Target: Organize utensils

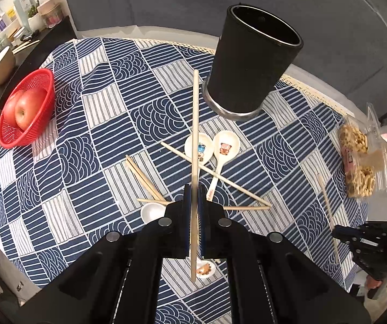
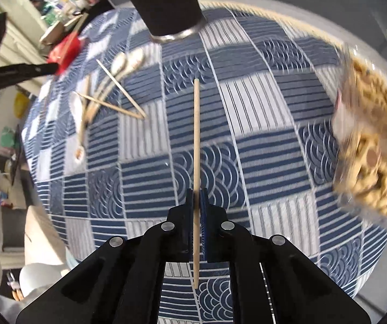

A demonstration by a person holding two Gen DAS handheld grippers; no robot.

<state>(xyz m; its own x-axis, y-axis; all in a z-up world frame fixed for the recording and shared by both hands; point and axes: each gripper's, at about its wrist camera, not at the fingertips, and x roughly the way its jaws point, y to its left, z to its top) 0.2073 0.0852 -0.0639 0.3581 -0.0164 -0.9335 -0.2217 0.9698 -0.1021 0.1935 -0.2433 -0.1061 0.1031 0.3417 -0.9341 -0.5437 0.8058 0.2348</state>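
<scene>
My left gripper (image 1: 194,189) is shut on a wooden chopstick (image 1: 195,135) that points up toward the black utensil holder (image 1: 252,62) standing at the table's far side. Below it lie loose chopsticks (image 1: 215,175) and white ceramic spoons (image 1: 224,148) on the blue patterned cloth. My right gripper (image 2: 196,193) is shut on another chopstick (image 2: 196,140), held above the cloth; the holder (image 2: 163,2) is ahead of it. The right gripper also shows at the right edge of the left wrist view (image 1: 355,240) with its chopstick (image 1: 328,210). The left gripper shows in the right wrist view (image 2: 17,70).
A red basket (image 1: 39,81) with an apple (image 1: 27,110) sits at the far left. A clear bag of biscuits (image 1: 360,159) lies at the right edge, also seen in the right wrist view (image 2: 371,140). A cluttered shelf (image 1: 9,27) stands beyond the table at the left.
</scene>
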